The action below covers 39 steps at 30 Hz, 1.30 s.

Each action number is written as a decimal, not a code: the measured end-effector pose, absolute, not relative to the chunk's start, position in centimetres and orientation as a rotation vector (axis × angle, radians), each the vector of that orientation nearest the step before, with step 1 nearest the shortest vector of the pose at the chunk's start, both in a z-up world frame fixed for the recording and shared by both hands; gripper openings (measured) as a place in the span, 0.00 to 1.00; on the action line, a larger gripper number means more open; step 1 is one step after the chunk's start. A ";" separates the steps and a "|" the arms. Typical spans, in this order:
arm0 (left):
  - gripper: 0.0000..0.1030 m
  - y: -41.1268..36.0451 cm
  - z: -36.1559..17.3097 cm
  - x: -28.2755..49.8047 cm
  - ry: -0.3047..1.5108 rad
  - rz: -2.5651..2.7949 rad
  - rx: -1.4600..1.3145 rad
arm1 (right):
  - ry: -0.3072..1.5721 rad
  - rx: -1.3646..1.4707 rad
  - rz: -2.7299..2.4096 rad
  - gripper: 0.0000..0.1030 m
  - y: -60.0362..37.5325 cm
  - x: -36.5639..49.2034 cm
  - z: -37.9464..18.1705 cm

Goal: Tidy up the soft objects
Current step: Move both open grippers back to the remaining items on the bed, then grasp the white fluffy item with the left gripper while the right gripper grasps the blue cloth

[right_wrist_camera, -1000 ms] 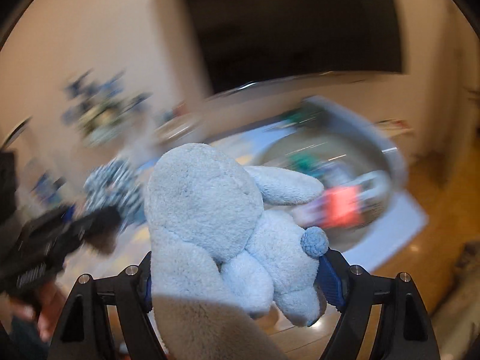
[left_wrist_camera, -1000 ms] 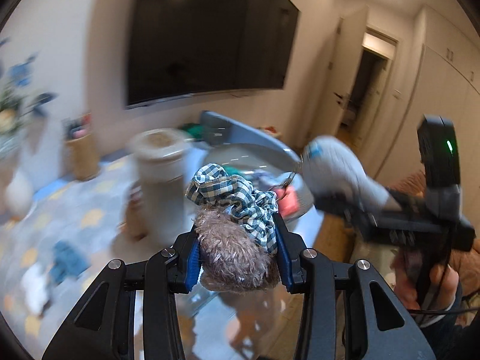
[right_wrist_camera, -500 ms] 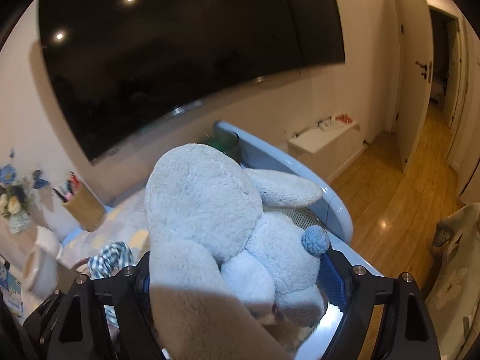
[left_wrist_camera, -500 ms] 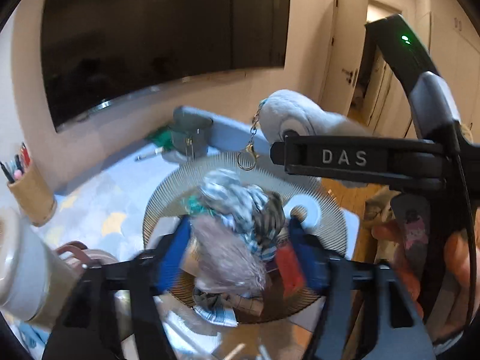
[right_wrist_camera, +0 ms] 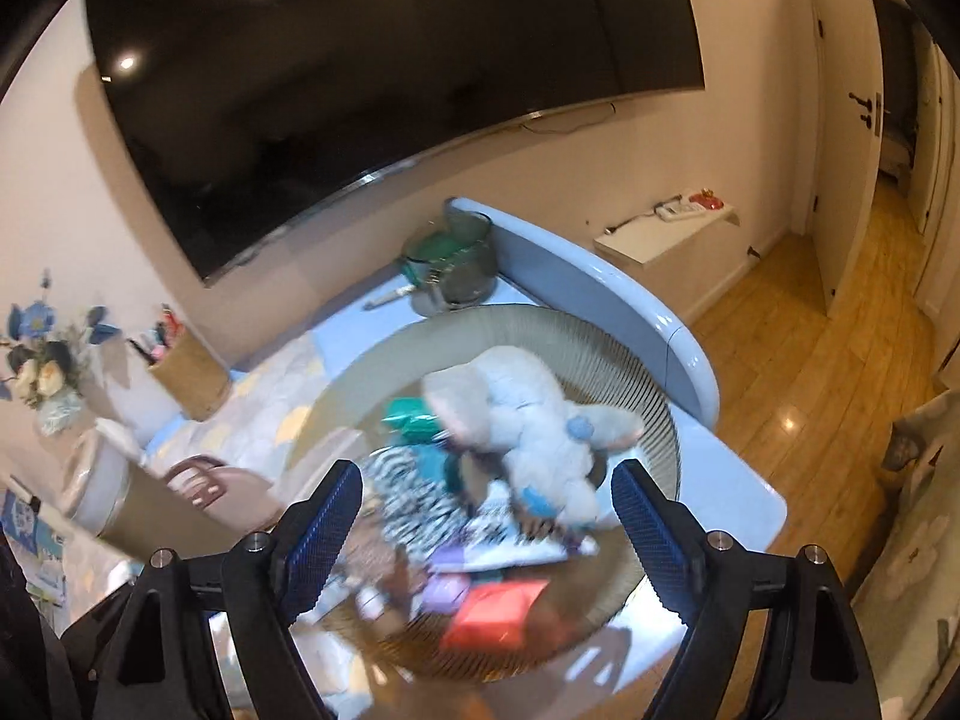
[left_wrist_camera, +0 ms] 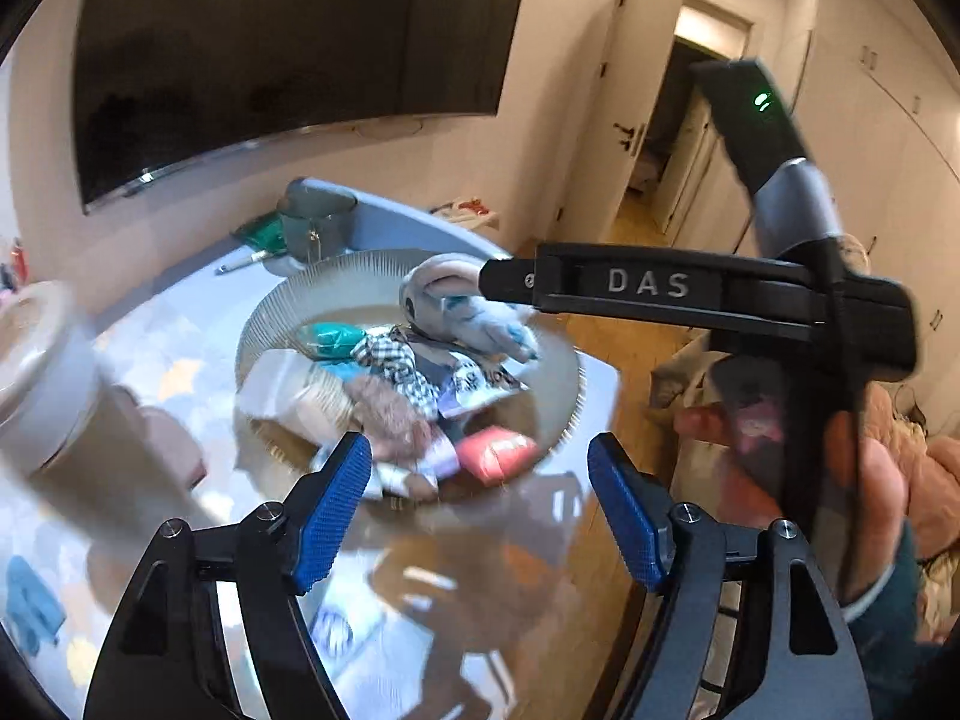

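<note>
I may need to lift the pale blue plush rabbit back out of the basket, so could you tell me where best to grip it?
Judging from the right wrist view, take the plush rabbit across its rounded body, coming from above. It lies on top of the pile in the ribbed basket, so nothing covers it. Its ears splay sideways and would flop, while the soft body should compress evenly between the pads.

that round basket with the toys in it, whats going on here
A person holds a gripper in each hand above the round basket on the blue table. The left gripper and right gripper are both open with nothing between their pads. The light blue plush bunny and the checked fabric toy with a brown fuzzy end lie in the basket among other small items.
</note>
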<state>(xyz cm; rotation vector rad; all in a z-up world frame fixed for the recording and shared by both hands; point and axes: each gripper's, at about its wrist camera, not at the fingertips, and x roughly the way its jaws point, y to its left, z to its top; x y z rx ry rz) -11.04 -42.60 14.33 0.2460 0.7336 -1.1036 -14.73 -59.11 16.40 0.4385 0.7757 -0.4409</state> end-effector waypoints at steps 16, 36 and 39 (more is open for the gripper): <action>0.73 -11.8 14.6 -10.5 0.662 -0.588 0.176 | 0.671 0.275 0.140 0.89 -37.7 -20.4 17.2; 0.73 -4.6 5.0 6.1 0.912 -0.436 0.008 | 0.977 0.237 0.089 0.89 -23.1 4.6 6.3; 0.73 -4.6 2.7 7.7 0.940 -0.444 -0.062 | 0.982 0.265 0.096 0.89 -23.3 6.7 4.3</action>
